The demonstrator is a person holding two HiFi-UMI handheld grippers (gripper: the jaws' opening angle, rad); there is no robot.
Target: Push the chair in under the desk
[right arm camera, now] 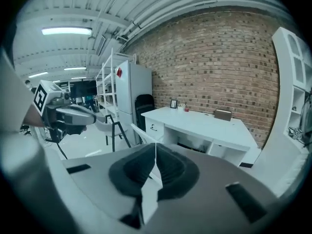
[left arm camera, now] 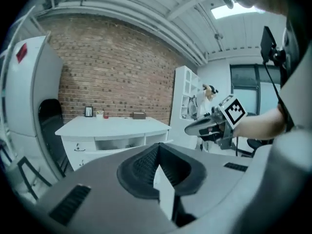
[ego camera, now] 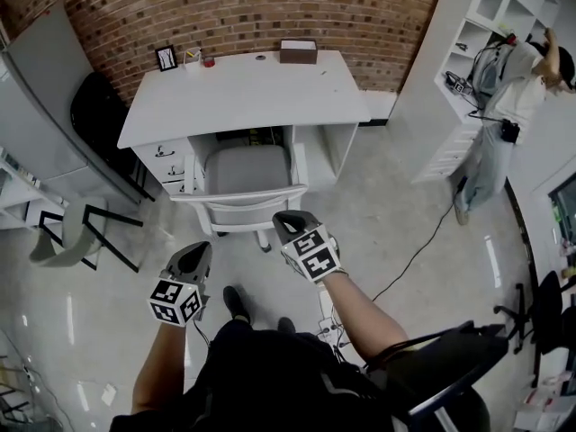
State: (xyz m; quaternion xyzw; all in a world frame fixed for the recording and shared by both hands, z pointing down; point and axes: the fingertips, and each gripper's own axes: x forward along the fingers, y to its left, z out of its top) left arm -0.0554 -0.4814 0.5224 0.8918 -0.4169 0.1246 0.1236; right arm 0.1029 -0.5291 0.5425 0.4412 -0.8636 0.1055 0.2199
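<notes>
A white chair (ego camera: 245,184) with a grey seat sits mostly under the white desk (ego camera: 243,93), its backrest rail sticking out at the front. My left gripper (ego camera: 196,255) hangs shut and empty in the air, below and left of the backrest, apart from it. The right gripper (ego camera: 290,223) is also shut on nothing, just in front of the backrest's right end; whether it touches the rail I cannot tell. The desk (left arm camera: 114,128) lies ahead in the left gripper view, and the right gripper (left arm camera: 202,126) shows there too. In the right gripper view the desk (right arm camera: 204,126) stands beyond the shut jaws.
A black chair (ego camera: 99,115) and a grey fridge (ego camera: 49,97) stand left of the desk. A grey stool (ego camera: 76,232) sits at lower left. White shelving (ego camera: 468,52) rises at right, with a person (ego camera: 508,88) beside it. A cable (ego camera: 423,241) runs across the floor.
</notes>
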